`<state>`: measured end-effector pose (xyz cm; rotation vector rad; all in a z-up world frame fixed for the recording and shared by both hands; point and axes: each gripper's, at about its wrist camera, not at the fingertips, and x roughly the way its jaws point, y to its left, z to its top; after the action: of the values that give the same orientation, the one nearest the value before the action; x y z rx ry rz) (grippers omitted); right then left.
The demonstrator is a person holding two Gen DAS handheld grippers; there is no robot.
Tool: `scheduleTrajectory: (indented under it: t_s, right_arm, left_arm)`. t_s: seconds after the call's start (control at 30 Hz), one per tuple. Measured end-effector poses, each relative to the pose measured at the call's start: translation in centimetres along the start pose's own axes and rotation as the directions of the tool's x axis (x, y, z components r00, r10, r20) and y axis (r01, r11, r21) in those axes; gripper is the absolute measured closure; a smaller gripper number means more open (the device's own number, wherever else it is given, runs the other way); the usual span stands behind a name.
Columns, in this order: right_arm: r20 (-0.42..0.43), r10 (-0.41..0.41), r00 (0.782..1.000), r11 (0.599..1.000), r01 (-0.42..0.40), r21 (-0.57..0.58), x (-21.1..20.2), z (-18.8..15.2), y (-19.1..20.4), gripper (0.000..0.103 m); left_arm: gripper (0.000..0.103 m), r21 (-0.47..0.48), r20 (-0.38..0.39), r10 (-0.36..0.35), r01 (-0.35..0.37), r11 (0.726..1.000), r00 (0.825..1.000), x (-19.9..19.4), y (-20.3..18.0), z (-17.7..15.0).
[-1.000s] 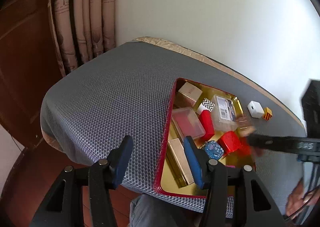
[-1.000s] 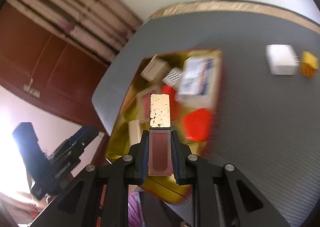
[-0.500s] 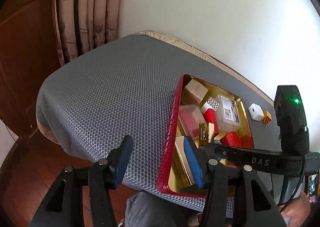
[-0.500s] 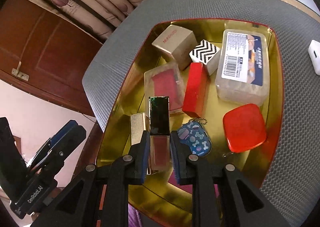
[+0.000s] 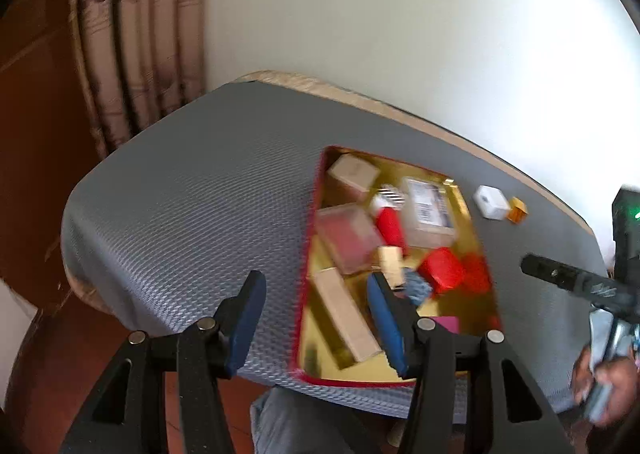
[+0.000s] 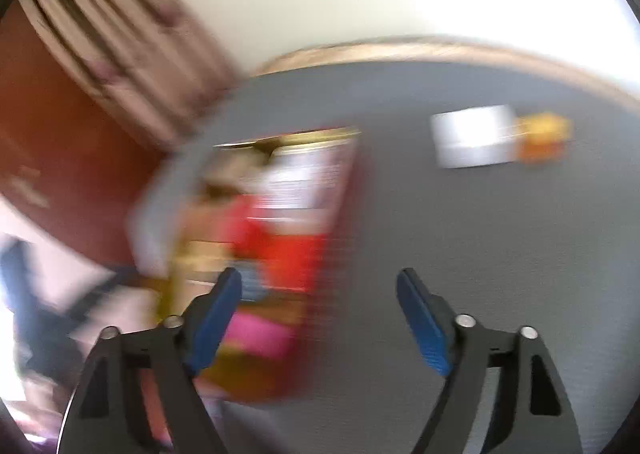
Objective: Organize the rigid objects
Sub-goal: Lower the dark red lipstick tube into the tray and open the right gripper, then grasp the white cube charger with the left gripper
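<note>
Tray (image 5: 310, 254) with red rim and gold inside lies on grey textured mat (image 5: 192, 205), its long axis running from near table edge away toward the wall, slightly slanted to the right in left wrist view. Inside it, many small rigid objects: beige carton (image 5: 352, 173) at far corner, clear box w/ barcode label (image 5: 428, 209), red bar (image 5: 390, 223) pointing along the tray's long axis, red squarish case (image 5: 440, 268), long beige box (image 5: 346, 314) also lying lengthwise near the left rim, and a small gold-capped piece (image 5: 390, 262) standing approx. upright in the middle. Outside the tray, on the mat to the right, white cube (image 5: 491, 202) and yellow-orange block (image 5: 518, 209) sit just beside each other. Left gripper (image 5: 316, 318) hovers over near-left part of tray, jaws apart, nothing between them. Right gripper (image 6: 320, 318) is opening, jaws wide and nothing between the pads; its view is strongly blurred, so the tray content there cannot be told in detail. Hand (image 5: 604, 386) of person shows at lower right of left view.
</note>
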<state>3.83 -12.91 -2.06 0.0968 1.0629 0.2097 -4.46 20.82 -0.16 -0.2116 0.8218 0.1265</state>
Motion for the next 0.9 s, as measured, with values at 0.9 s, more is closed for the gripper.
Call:
scheduleTrajectory:
  t_s: [0.9]
  right_arm:
    - [0.039,-0.256,0.966,0.963,0.252,0.091,-0.4,-5.1,-18.4,0.000]
  left_arm:
    - [0.048,-0.038,-0.411,-0.265,0.274,0.961,0.872,19.5,-24.5,12.0]
